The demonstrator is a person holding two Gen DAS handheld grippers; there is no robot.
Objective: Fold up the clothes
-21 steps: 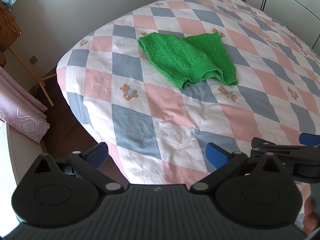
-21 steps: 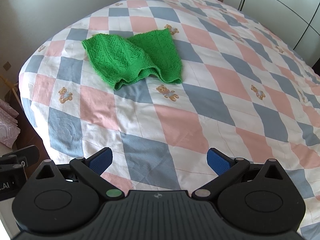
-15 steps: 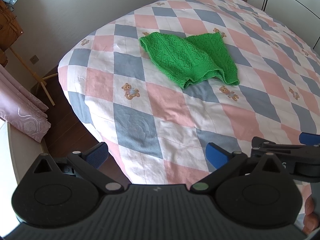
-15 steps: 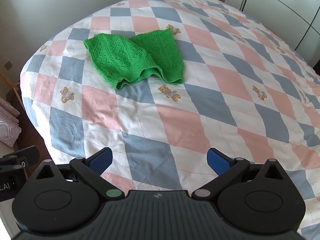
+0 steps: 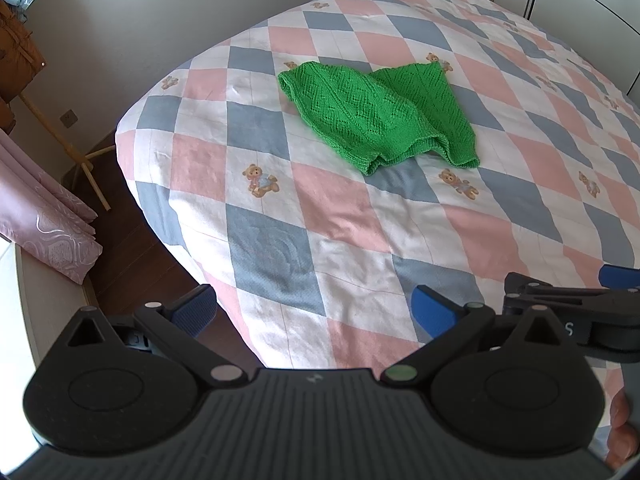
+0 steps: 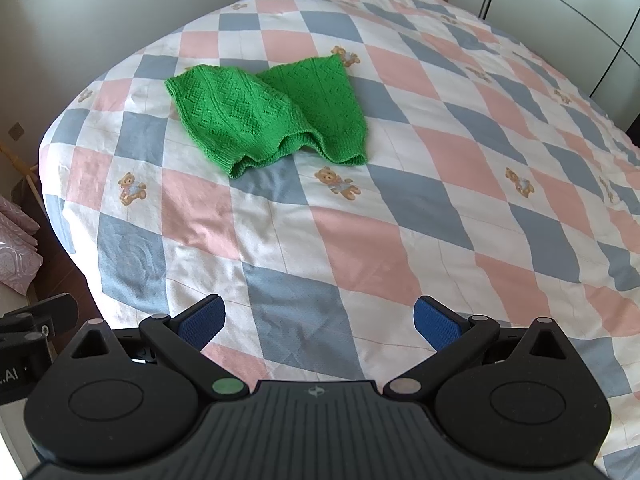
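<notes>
Right wrist view, green knit garment (image 6: 268, 112) on the bed (image 6: 400, 240), well ahead of both spread, empty tools (image 6: 319, 318) (image 5: 314, 306).

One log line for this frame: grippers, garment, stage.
left gripper: open, empty | right gripper: open, empty | green knit garment: crumpled on bed, untouched | stage: folding not yet begun

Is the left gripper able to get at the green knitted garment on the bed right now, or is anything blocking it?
Probably yes. The left gripper is open and empty, and only bare quilt lies between it and the green knitted garment. The right gripper sits off to the side, not in the way.
</notes>
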